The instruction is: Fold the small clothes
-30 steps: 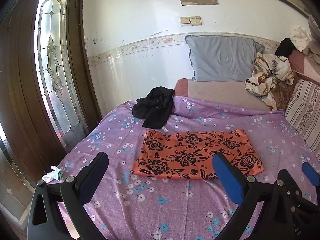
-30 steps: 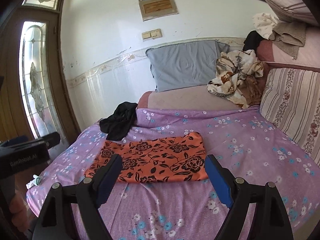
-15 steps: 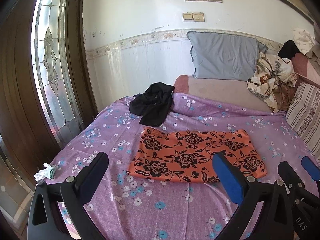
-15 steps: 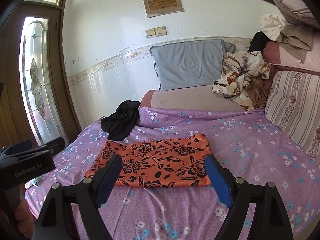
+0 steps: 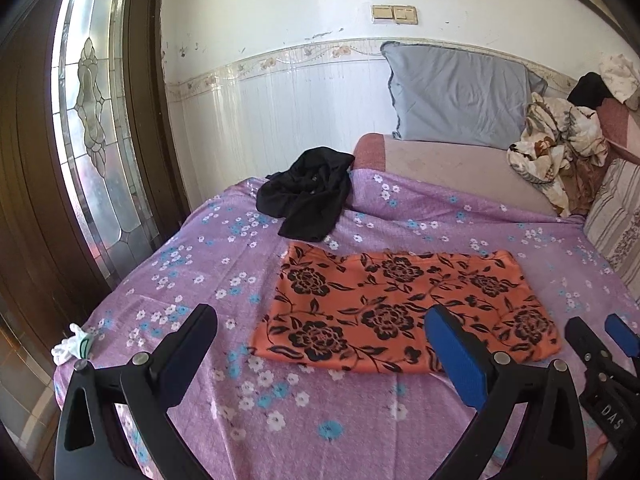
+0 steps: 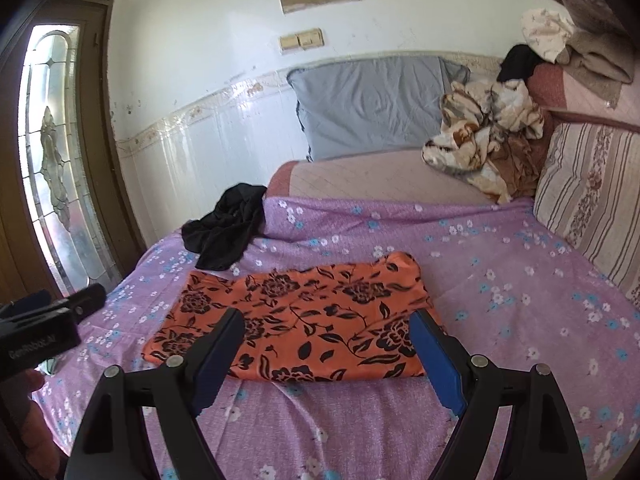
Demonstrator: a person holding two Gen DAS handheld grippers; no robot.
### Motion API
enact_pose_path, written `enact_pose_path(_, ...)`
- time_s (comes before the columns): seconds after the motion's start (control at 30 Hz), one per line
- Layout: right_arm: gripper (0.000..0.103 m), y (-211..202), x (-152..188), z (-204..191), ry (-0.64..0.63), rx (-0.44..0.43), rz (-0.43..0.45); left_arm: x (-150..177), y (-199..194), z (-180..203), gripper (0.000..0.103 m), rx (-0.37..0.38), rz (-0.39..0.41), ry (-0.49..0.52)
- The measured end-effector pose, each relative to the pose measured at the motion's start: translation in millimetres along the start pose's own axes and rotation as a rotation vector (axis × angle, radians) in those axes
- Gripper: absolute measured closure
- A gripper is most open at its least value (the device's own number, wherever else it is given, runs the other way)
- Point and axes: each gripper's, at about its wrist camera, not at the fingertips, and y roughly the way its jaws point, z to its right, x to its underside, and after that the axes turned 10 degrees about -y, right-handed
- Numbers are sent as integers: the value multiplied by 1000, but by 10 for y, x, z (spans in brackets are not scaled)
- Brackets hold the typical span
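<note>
Cloth: the orange floral cloth (image 6: 296,320) lies flat on the purple bedsheet (image 6: 500,340), just ahead of me.
Fingers: left gripper (image 5: 320,348) and right gripper (image 6: 332,352) both spread wide, holding nothing.
Grip: take the near corners together (low, level), pinching only the cloth.

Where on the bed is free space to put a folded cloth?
The purple sheet lies bare between the orange floral cloth and the striped cushion, and left of the cloth. It is crowded by the black garment and the crumpled blanket.
</note>
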Motion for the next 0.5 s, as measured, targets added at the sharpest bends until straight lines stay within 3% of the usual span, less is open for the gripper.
enact_pose_path(0.27,17,325,-37,144,30,19,-41,15,383,-66,0,-27,-7,-2)
enact_pose_path(0.5,17,508,-86,230,71,0,-72,115,696,-114,0,-37,-66,-13)
